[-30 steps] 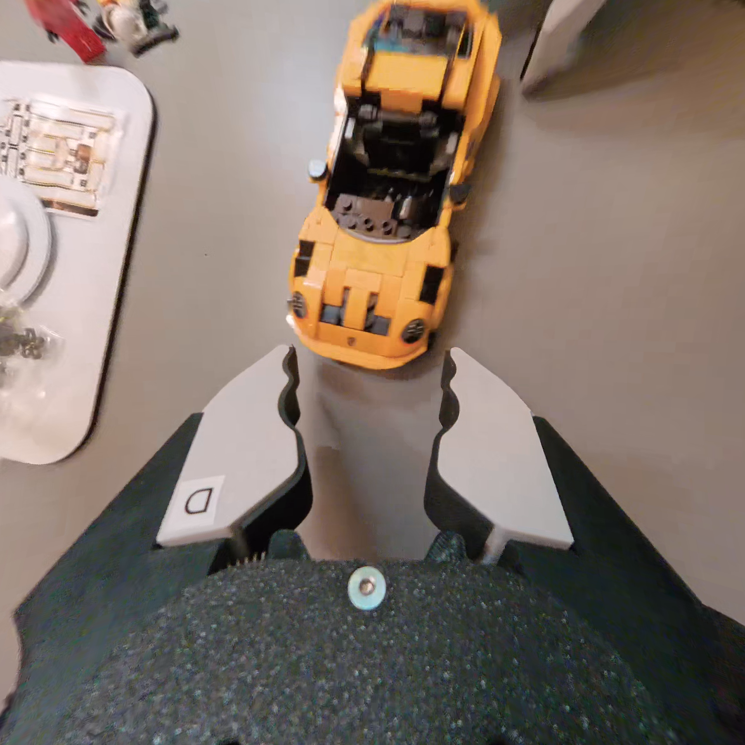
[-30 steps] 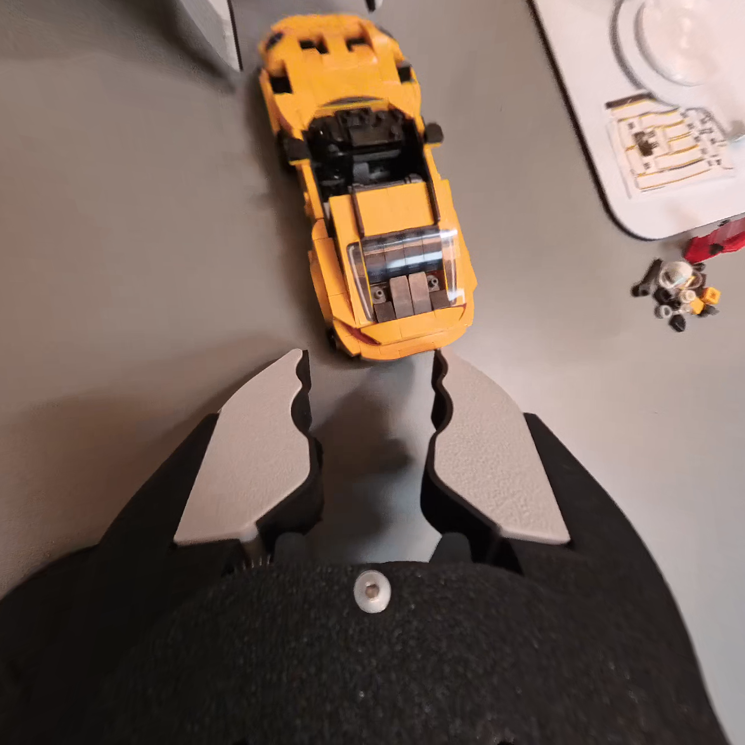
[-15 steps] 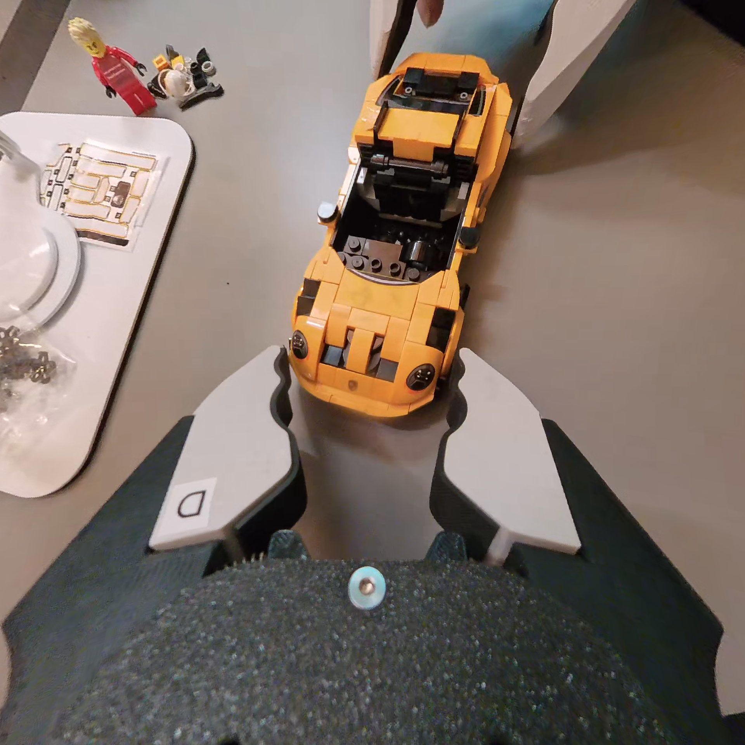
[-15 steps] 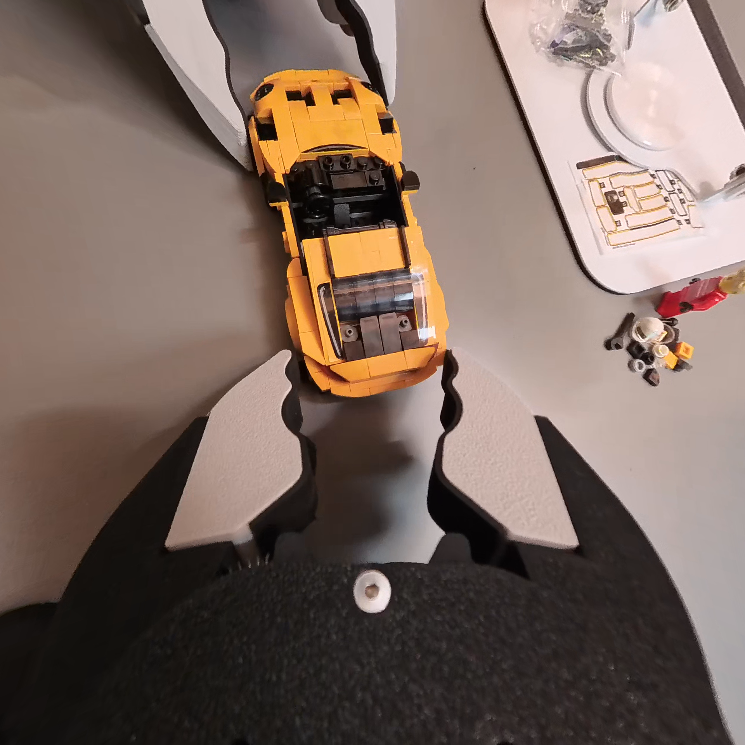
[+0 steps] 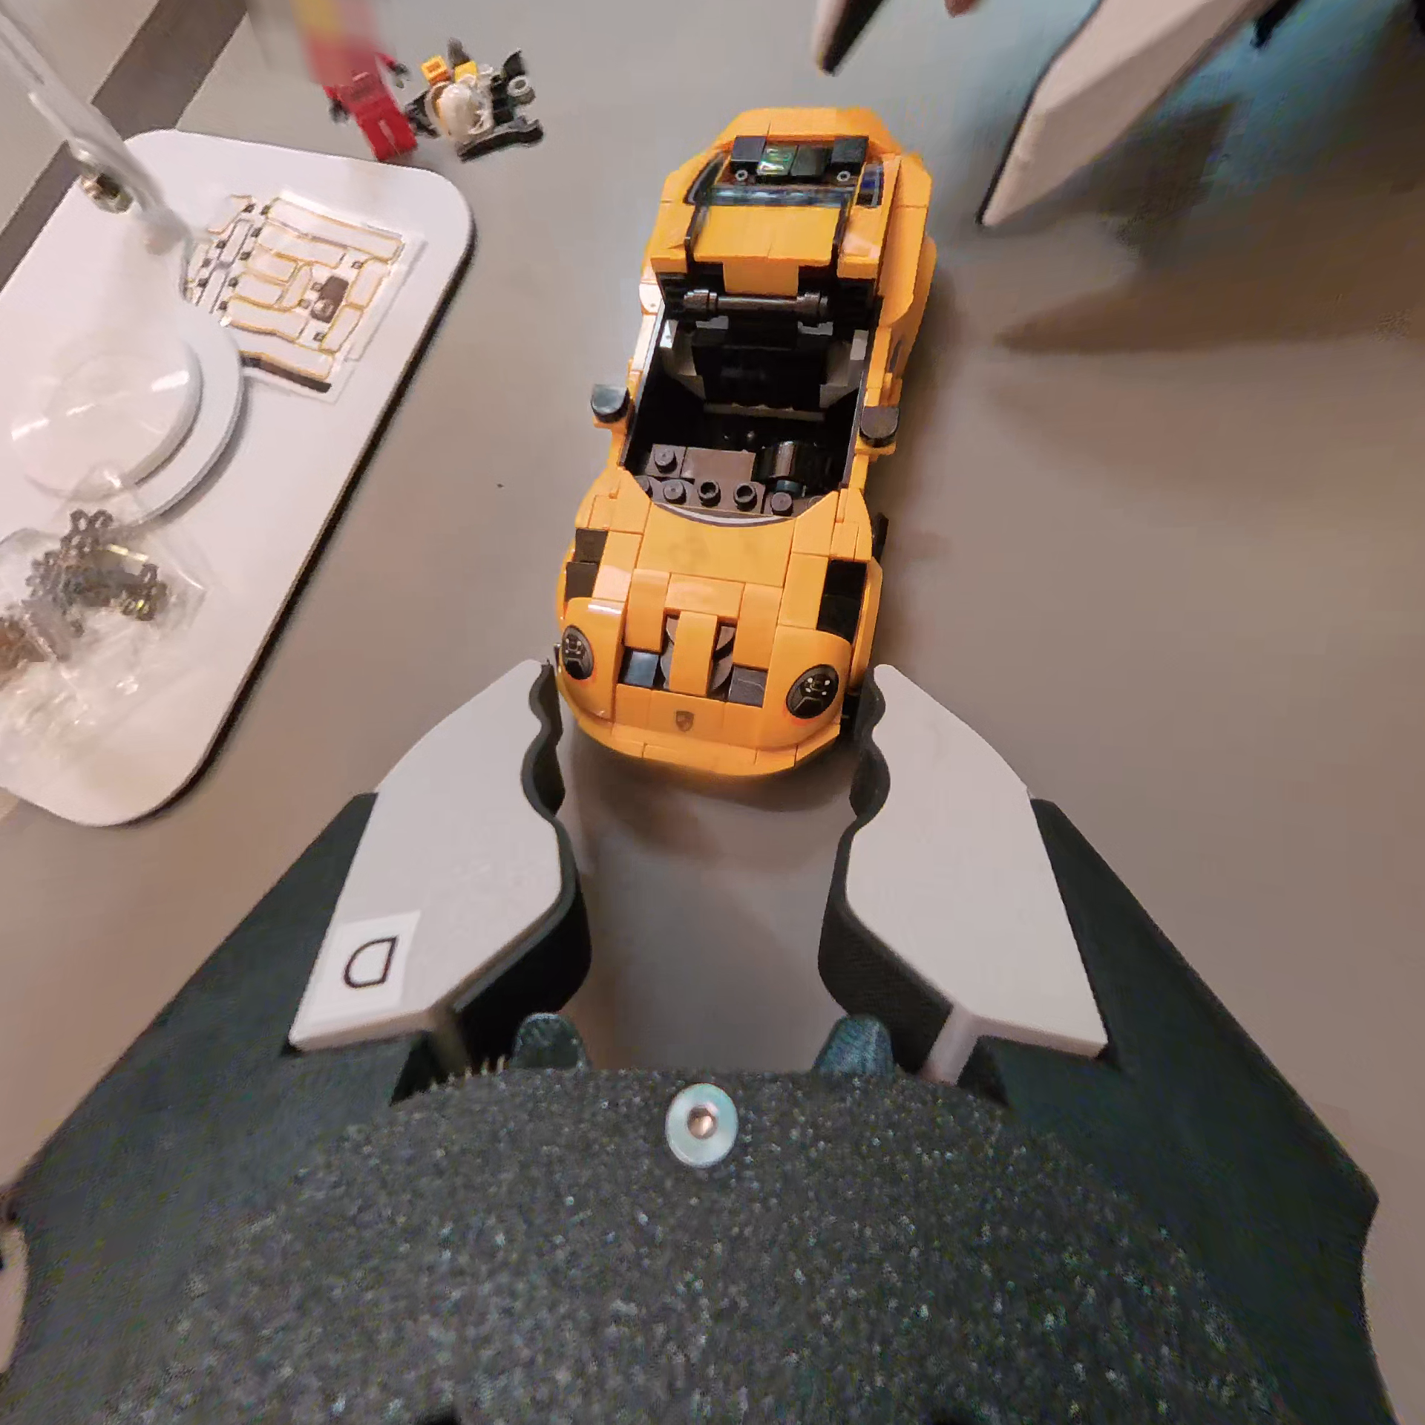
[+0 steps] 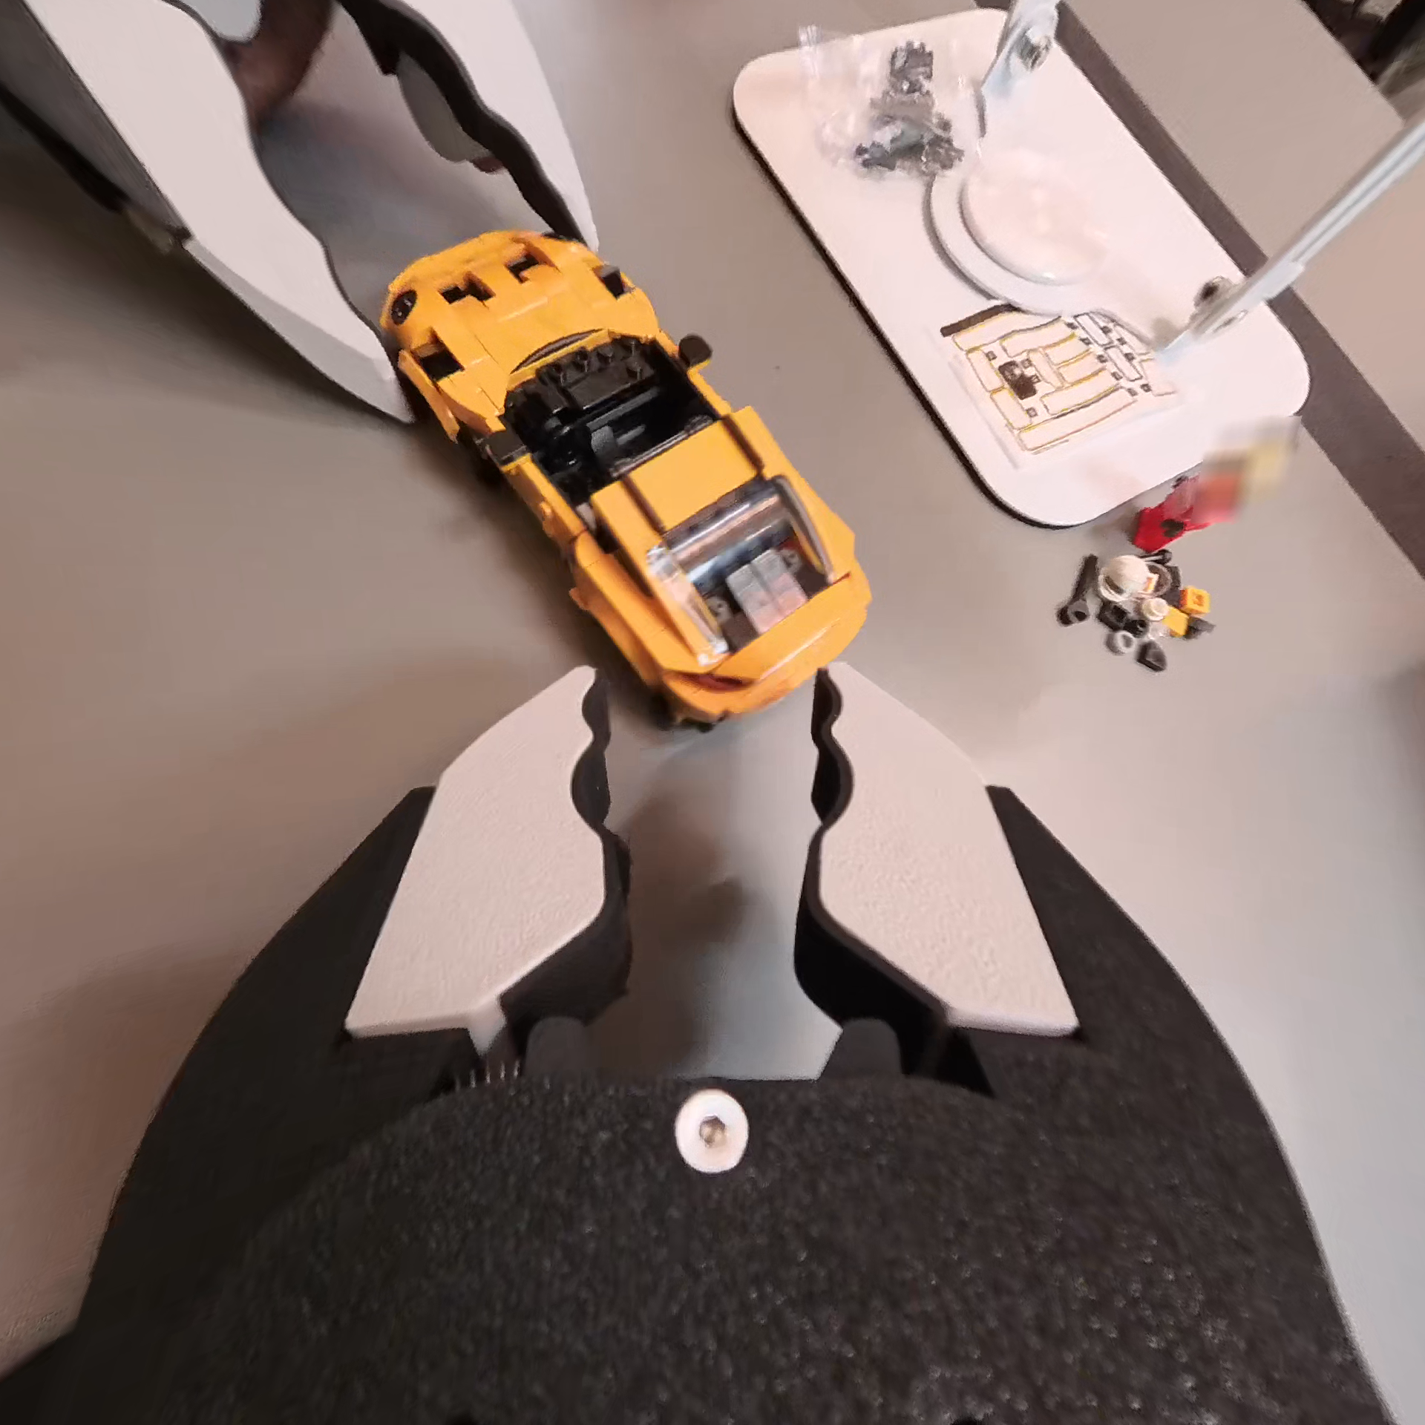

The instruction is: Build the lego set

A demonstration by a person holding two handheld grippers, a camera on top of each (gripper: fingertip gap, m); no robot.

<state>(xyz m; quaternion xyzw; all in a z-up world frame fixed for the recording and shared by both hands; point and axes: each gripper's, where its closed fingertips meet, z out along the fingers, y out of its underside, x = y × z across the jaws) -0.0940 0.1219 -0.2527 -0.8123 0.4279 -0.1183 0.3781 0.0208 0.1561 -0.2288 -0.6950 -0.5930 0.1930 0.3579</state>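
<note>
Since half a second ago the right gripper [image 6: 705, 686] has drawn back from the car's tail and swung aside, so the yellow lego car [image 6: 617, 470] now lies on a diagonal in its view, while the left gripper [image 5: 709, 694] has stayed at the nose.

Nearest in the left wrist view, the left gripper's jaws stand spread, one fingertip [image 5: 540, 694] at each front corner of the car [image 5: 740, 478]. Whether they press or merely flank the bumper cannot be told, so the grip reads as released. The right gripper is likewise spread and empty, its tips just short of the rear.

The car sits on the grey surface [image 5: 1157, 617], cockpit open, no roof or windscreen fitted. The main risk, as I judge it: a squeeze on the narrow nose alone could pivot the car or pop loose the small hood plates, and a push from the tail would slide it along the smooth surface.

Farther off, loose small parts [image 6: 1133, 609] and a red minifigure [image 6: 1164, 520] lie beside the white tray [image 6: 833, 224] holding a sticker sheet [image 6: 1056, 378] and a parts bag [image 6: 894, 131] — a careless sweep could scatter them.
</note>
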